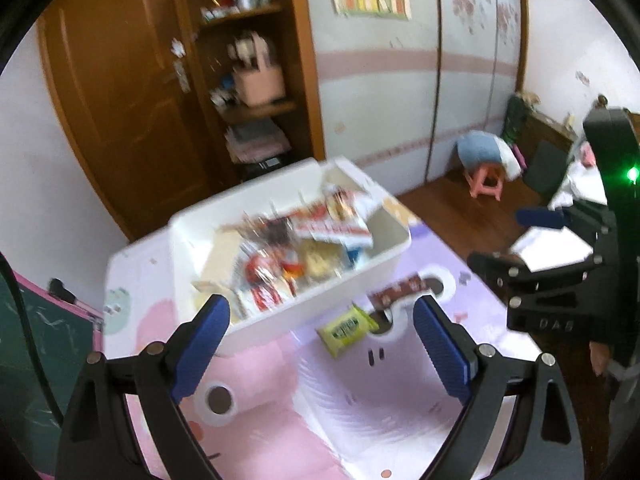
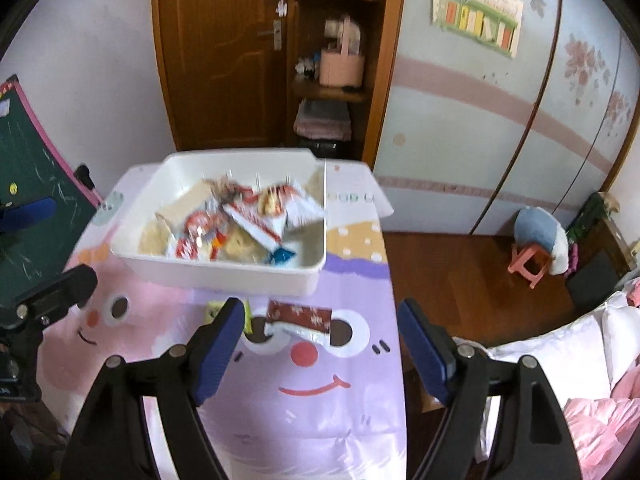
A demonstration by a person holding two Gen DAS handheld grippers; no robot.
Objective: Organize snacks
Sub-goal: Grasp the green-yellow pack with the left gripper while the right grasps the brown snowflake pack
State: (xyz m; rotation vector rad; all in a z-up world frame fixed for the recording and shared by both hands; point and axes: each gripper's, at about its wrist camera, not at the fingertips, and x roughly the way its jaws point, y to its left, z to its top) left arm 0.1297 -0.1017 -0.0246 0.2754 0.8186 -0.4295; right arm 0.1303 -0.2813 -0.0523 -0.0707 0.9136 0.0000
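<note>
A white bin [image 1: 280, 314] [image 2: 224, 276] heaped with snack packets [image 1: 288, 252] [image 2: 236, 220] stands on the table with the pink and purple cartoon cloth [image 1: 360, 400] [image 2: 320, 420]. Two packets lie on the cloth in front of it. One is yellow-green [image 1: 347, 330] [image 2: 214, 312], the other brown-red with white marks [image 1: 400, 292] [image 2: 300, 318]. My left gripper [image 1: 322, 304] [image 2: 52, 244] hangs open above the yellow-green packet, holding nothing. Over the brown-red packet my right gripper [image 2: 320, 305] [image 1: 516, 240] is also open and holds nothing.
The table's right edge drops to a wooden floor with a pink stool [image 1: 486, 182] [image 2: 528, 264]. A green chalkboard [image 2: 32, 184] leans at the left. Pink and white bedding [image 2: 580, 380] lies at the right. A wooden door and shelves stand behind the table.
</note>
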